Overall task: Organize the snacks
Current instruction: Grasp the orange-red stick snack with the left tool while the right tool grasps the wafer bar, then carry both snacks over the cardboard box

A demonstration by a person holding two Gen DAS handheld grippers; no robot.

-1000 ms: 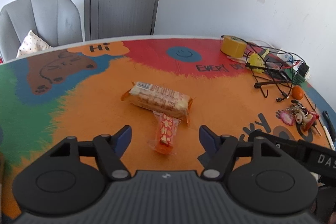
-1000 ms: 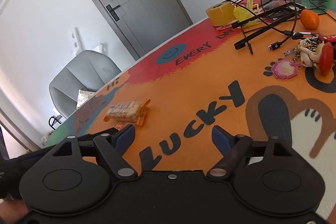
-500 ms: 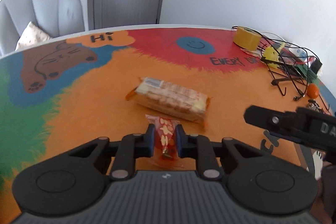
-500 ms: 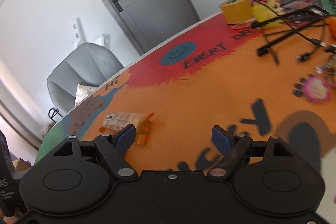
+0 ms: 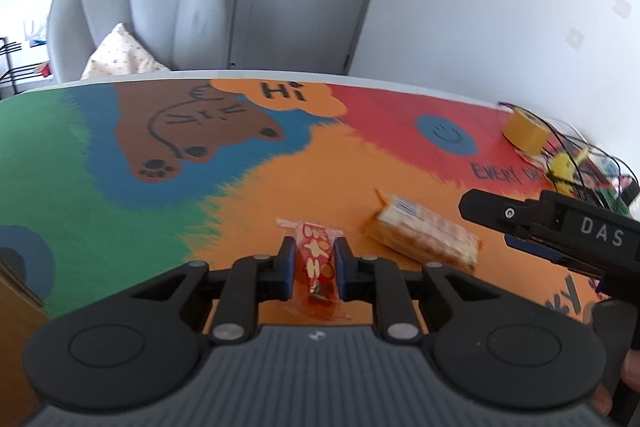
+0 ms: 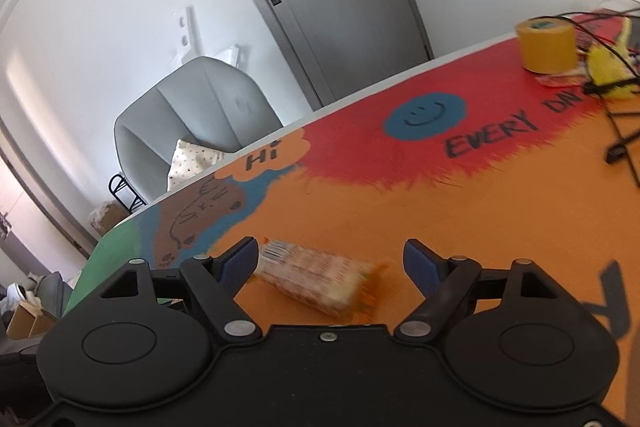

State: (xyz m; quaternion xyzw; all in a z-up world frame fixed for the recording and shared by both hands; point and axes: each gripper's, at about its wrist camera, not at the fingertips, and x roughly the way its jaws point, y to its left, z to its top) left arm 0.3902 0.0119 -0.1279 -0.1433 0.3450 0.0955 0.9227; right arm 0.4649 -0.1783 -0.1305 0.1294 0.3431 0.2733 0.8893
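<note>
Clamping a small red-and-orange plastic snack packet between its two blue-padded fingers, the left tool has its jaws drawn in tight against the wrapper's sides, the packet's far end poking out past the fingertips over the orange part of the colourful printed surface. Just to the right of it lies a long clear-wrapped pack of pale wafer biscuits, resting flat on the surface and apart from the held packet. The right tool is spread wide and grips nothing; in its own view the biscuit pack sits between the two blue fingers, its barcode end close to the left one, though motion blur hides whether they touch. From the left wrist view the right tool shows as a black body just beyond the biscuit pack. A yellow tape roll stands at the far edge among black cables.
</note>
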